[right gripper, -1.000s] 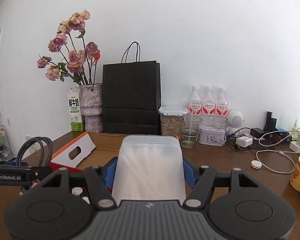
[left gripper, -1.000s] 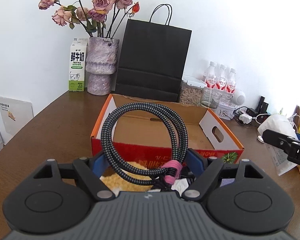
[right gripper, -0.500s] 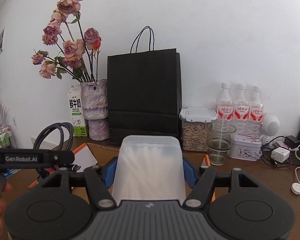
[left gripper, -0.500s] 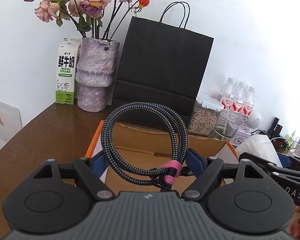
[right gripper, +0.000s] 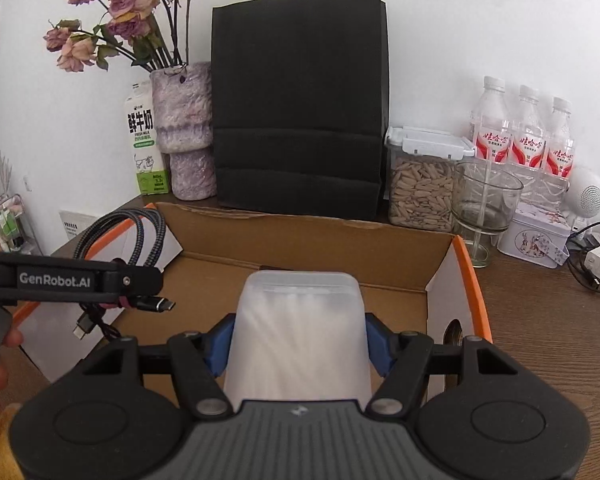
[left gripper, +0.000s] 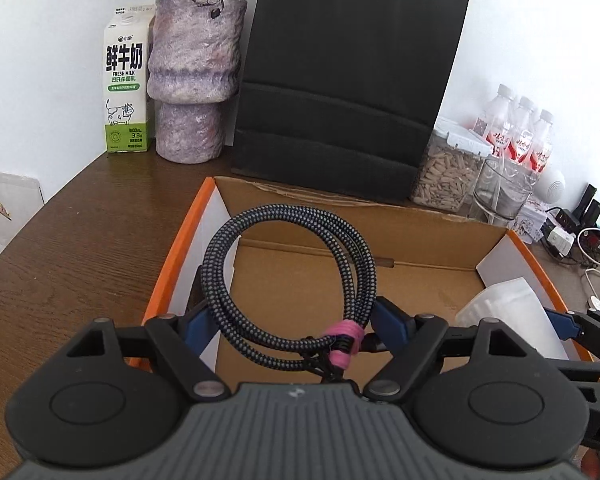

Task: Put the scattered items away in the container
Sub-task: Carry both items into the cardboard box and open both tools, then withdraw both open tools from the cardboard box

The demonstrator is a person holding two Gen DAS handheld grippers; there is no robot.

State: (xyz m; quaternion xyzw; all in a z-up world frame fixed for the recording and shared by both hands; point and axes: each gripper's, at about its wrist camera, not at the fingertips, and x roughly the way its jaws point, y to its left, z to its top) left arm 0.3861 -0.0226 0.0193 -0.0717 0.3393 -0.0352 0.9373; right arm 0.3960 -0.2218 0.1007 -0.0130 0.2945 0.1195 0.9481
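Note:
My left gripper (left gripper: 288, 322) is shut on a coiled braided cable (left gripper: 284, 268) tied with a pink band, held over the left part of the open cardboard box (left gripper: 420, 236). My right gripper (right gripper: 296, 340) is shut on a frosted white pouch (right gripper: 300, 320), held over the right part of the same box (right gripper: 300, 232). The cable (right gripper: 132, 232) and left gripper also show at the left of the right wrist view. The pouch (left gripper: 508, 312) shows at the right of the left wrist view. The box floor looks bare.
Behind the box stand a black paper bag (right gripper: 300, 100), a purple vase with dried roses (left gripper: 196, 80), a milk carton (left gripper: 126, 80), a seed jar (right gripper: 424, 184), a glass (right gripper: 486, 204), water bottles (right gripper: 524, 132) and a tin (right gripper: 536, 240). Chargers and cables (right gripper: 596, 264) lie at the right.
Both grippers have moved forward over the box with their loads. The box now fills the lower view, and the bag and vase look closer.

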